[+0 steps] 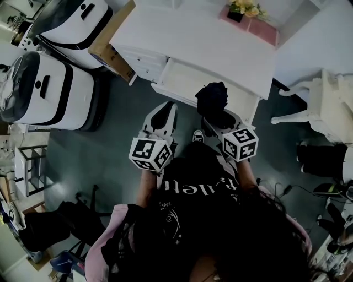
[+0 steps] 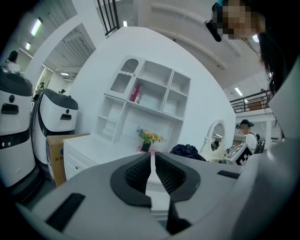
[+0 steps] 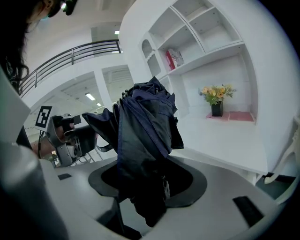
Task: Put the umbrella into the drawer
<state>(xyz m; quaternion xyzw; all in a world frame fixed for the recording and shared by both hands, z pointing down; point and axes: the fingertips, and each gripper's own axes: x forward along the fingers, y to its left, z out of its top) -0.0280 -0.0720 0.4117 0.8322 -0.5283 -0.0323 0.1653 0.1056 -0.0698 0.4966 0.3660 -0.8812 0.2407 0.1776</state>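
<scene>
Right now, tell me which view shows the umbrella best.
The right gripper view: the dark umbrella fills the centre, clamped in the right gripper. The head view shows a small dark bundle by the open drawer; the left gripper view, a distant lump.

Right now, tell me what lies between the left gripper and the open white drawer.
Just bare dark grey floor separates left gripper from white drawer, per head view.

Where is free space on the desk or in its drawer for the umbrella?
The open drawer looks bare left of the umbrella. The desk top is free up to the flower pot; only that far corner is crowded.
</scene>
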